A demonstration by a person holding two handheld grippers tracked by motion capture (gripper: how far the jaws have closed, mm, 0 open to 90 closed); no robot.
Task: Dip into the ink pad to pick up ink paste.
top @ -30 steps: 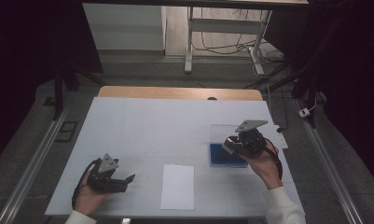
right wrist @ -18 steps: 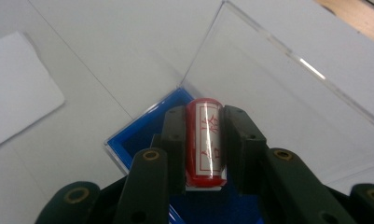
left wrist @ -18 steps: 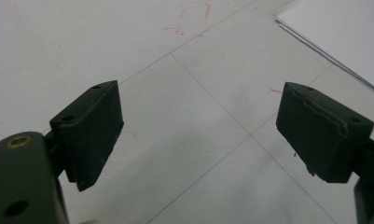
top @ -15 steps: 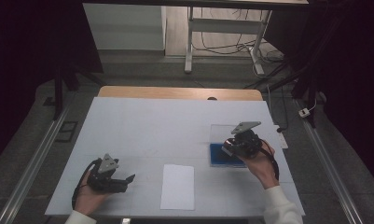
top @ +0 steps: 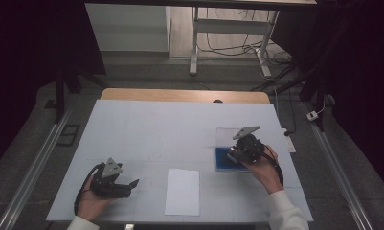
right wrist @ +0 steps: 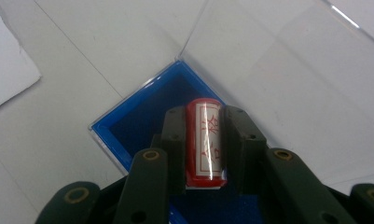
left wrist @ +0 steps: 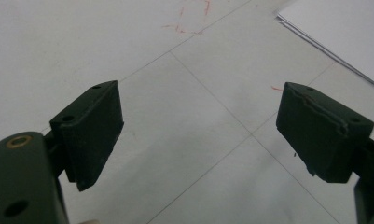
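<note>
- Stamp (right wrist: pixel 207 142), a small red cylinder with a white label, sits clamped between the right gripper (right wrist: pixel 204 140)'s fingers at lower centre of the right gripper view, above the blue ink pad case (right wrist: pixel 142 116) with its clear lid (right wrist: pixel 287 84) swung open.
- Handling, by my read: light, stiff, glossy and round, so it could roll or slip; hold it across the barrel, as now.
- High view: right gripper (top: pixel 237 154) at right of centre over the blue case (top: pixel 225 160), white paper (top: pixel 182 191) low centre on the desk (top: pixel 156 129); the stamp itself is too small to make out there.
- Left gripper (top: pixel 125 184), lower left, rests idle; its own view shows fingers (left wrist: pixel 89 130) spread wide over bare desk, paper corner (left wrist: pixel 343 32) upper right.
</note>
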